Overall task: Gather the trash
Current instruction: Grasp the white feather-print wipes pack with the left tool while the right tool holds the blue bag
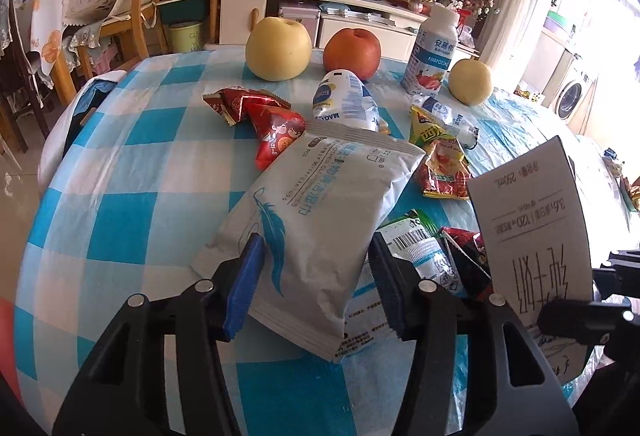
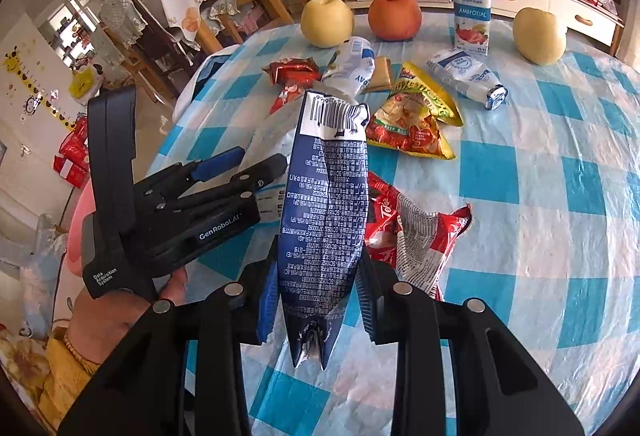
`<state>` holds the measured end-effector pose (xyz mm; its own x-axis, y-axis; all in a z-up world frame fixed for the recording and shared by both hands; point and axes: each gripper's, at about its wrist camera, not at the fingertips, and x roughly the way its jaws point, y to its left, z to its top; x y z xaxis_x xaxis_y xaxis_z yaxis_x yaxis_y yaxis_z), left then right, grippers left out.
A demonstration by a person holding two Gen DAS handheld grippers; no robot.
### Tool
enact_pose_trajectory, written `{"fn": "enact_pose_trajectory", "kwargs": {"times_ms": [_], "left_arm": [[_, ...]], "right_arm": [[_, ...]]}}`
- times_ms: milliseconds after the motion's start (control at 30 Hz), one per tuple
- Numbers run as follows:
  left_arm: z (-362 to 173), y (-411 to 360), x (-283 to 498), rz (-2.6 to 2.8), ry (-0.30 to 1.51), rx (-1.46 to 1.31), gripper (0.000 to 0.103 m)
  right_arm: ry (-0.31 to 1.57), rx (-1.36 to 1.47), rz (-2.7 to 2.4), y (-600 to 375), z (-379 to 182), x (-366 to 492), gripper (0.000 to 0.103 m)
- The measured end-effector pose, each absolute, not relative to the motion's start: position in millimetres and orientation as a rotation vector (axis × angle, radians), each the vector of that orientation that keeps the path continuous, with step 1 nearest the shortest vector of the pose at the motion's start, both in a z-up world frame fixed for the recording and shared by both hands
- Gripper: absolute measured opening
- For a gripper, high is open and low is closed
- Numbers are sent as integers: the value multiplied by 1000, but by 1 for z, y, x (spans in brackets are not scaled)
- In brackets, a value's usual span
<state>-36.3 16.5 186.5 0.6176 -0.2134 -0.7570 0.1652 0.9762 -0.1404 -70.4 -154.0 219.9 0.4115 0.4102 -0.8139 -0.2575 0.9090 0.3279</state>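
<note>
Clamping a white wipes packet [image 1: 320, 220] between its blue pads, the left gripper [image 1: 316, 288] holds it at the near edge of the checked table [image 1: 132, 195]. The right gripper [image 2: 316, 300] is closed on a dark blue milk carton [image 2: 324, 211], which stands up between its fingers. At twelve o'clock beyond the carton lie a yellow noodle wrapper [image 2: 416, 115], a squashed white bottle [image 2: 464, 75] and red wrappers [image 2: 292, 75]; farther back stand apples [image 2: 326, 21] and a yoghurt bottle [image 2: 472, 7].

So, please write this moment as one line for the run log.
left hand-held gripper: shut on white wipes pack | right hand-held gripper: shut on blue carton | other wrappers on table
</note>
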Motion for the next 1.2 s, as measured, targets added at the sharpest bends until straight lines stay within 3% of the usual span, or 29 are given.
{"fn": "enact_pose_trajectory", "kwargs": {"times_ms": [167, 200, 233, 267, 433, 667, 967, 1200], "left_arm": [[193, 25, -41, -280, 900, -125, 51], [197, 29, -41, -295, 899, -149, 59], [200, 31, -41, -319, 905, -166, 76], [203, 32, -42, -340, 906, -169, 84], [210, 18, -33, -307, 865, 41, 97], [189, 9, -4, -329, 919, 184, 97], [174, 11, 9, -380, 957, 37, 97], [178, 8, -2, -327, 949, -54, 80]], "right_arm": [[1026, 167, 406, -163, 232, -69, 35], [1019, 167, 402, -164, 234, -69, 35], [1011, 169, 400, -166, 236, -69, 35], [1006, 173, 400, -167, 238, -69, 35], [1001, 197, 409, -174, 241, -67, 35], [1006, 187, 447, -168, 241, -67, 35], [993, 188, 446, -170, 244, -65, 35], [971, 178, 425, -169, 248, -67, 35]]}}
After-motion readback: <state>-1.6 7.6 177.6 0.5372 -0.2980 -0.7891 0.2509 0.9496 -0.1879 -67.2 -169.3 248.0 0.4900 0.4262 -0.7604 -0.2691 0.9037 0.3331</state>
